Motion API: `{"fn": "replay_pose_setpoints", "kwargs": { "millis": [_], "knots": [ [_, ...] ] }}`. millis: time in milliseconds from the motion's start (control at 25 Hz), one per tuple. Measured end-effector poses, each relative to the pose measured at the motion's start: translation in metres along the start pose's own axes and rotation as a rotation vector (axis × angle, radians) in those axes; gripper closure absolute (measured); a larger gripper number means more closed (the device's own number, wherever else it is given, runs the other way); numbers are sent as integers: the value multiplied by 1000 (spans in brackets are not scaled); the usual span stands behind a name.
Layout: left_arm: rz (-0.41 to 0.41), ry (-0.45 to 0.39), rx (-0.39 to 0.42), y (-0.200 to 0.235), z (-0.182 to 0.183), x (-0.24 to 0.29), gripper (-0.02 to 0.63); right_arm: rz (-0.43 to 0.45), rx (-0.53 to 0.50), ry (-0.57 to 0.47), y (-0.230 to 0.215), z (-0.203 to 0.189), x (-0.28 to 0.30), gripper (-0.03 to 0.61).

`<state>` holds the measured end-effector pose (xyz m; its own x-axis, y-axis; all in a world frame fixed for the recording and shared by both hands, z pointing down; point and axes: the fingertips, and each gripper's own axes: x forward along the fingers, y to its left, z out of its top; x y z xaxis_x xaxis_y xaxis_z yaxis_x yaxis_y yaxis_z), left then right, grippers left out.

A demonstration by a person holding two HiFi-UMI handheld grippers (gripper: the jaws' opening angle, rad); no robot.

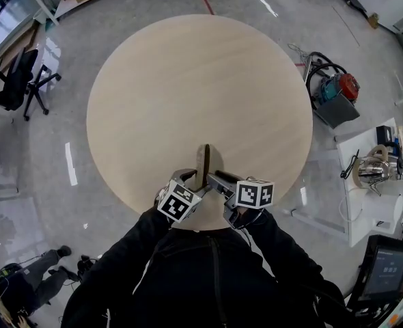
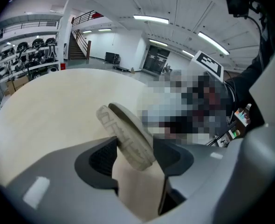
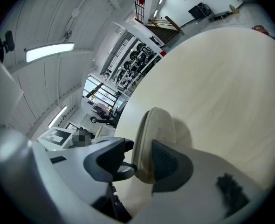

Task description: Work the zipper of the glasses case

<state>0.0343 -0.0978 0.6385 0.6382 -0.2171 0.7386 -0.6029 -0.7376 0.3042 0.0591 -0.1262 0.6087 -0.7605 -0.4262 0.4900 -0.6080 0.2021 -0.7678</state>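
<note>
The beige oval fabric glasses case (image 1: 205, 161) stands on edge on the round pale wooden desk (image 1: 188, 80), caught between the two tools, I'd guess so that the zipper round its rim is exposed instead of lying flat. The left tool (image 2: 136, 155) looks clenched lightly on the case's near end, which slants across its pads, seemingly as the anchor. The right tool (image 3: 140, 164) grasps the case across its thickness, with a dark loop (image 3: 127, 167), probably the zipper pull, just beside its left pad.

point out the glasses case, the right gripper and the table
glasses case (image 2: 126, 136), left gripper view, its ribbed edge
right gripper (image 3: 138, 142), right gripper view, midway between its jaws
table (image 1: 188, 80), head view, bare top
</note>
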Motion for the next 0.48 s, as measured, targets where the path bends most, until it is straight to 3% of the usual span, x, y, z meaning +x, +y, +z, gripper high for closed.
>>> {"fn": "replay_pose_setpoints", "kwargs": {
  "millis": [400,480],
  "knots": [
    [55,42,33,-4,-1,4,347,0,7,13,-1,-1,2,400],
    [48,48,57,-9,-1,6,277,4,19,18,0,-2,4,400]
  ]
}}
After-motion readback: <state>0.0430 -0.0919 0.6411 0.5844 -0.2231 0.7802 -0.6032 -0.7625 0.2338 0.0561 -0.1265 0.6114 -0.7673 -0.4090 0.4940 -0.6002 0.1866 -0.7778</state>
